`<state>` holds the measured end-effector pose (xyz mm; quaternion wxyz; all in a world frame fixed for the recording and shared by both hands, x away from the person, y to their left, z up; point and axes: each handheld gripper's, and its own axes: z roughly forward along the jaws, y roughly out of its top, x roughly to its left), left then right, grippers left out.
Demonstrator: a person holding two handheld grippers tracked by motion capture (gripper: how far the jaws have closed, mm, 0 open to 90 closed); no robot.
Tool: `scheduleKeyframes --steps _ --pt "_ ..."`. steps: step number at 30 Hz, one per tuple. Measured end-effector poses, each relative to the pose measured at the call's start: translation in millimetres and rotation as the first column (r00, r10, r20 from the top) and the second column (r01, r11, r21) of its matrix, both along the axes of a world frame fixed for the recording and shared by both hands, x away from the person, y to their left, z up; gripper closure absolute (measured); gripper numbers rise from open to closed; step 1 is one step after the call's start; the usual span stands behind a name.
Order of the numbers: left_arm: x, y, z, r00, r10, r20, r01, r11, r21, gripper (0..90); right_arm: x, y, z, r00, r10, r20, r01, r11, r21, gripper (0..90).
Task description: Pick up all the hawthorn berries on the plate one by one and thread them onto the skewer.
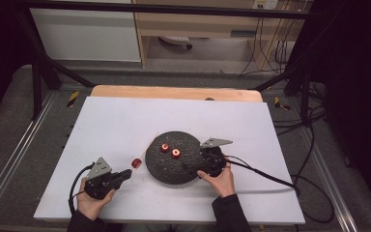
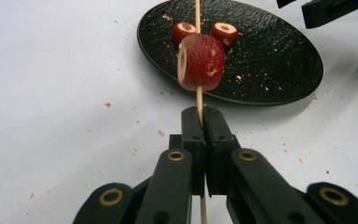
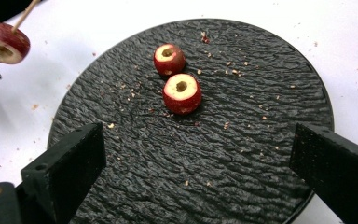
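My left gripper [image 2: 200, 114] is shut on a thin wooden skewer [image 2: 199, 98]. A red cored fruit piece [image 2: 200, 62] is threaded on the skewer just above the jaws. In the high view the left gripper [image 1: 127, 173] is at the front left of the white table, with the skewered fruit piece [image 1: 136, 163] just left of the black round plate [image 1: 162, 169]. Two more cored fruit pieces [image 3: 169, 59] [image 3: 182, 93] lie side by side on the plate [image 3: 242, 154]. My right gripper [image 3: 196, 154] hangs open over the plate's near side, with nothing between its fingers.
Crumbs are scattered on the plate and on the white table top [image 1: 125, 121] around it. A cable [image 1: 265, 176] trails right from the right gripper [image 1: 195, 164]. A wooden strip [image 1: 174, 93] runs along the far edge, and metal frame bars stand beyond it.
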<state>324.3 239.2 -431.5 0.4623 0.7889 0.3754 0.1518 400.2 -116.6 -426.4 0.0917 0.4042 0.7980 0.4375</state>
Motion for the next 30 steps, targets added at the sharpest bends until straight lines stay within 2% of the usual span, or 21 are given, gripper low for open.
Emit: scheduleKeyframes --steps 4,7,14,19,22,30 --pt "-1.8 1.4 -1.1 1.0 -0.008 -0.002 0.008 1.0 -0.003 88.1 7.8 7.7 5.5 0.9993 0.033 -0.018 -0.034 0.9977 -0.058 4.6" --pt "-2.9 2.3 -2.0 0.9999 -0.011 0.001 0.011 0.9999 0.002 88.1 14.3 14.4 11.3 0.9967 0.07 -0.041 -0.073 0.9922 -0.1 5.5" --pt "-2.4 5.1 -2.3 1.0 -0.004 -0.002 0.004 1.0 0.001 88.1 28.3 32.5 23.8 0.9905 0.109 -0.083 -0.122 0.977 -0.174 5.8" --pt "-2.0 5.5 -2.4 1.0 -0.003 -0.005 0.003 1.0 -0.001 88.1 40.6 45.5 26.7 0.9848 0.136 -0.109 -0.159 0.9565 -0.245 11.8" --pt "-2.1 5.4 -2.2 1.0 -0.006 -0.003 0.006 1.0 0.0 88.1 48.1 52.7 27.0 0.9823 0.143 -0.121 -0.171 0.949 -0.265 16.7" --pt "-1.3 5.3 -2.7 1.0 -0.006 -0.007 0.006 1.0 -0.001 88.1 62.3 66.6 19.8 0.9689 0.177 -0.173 -0.223 0.929 -0.296 30.9"
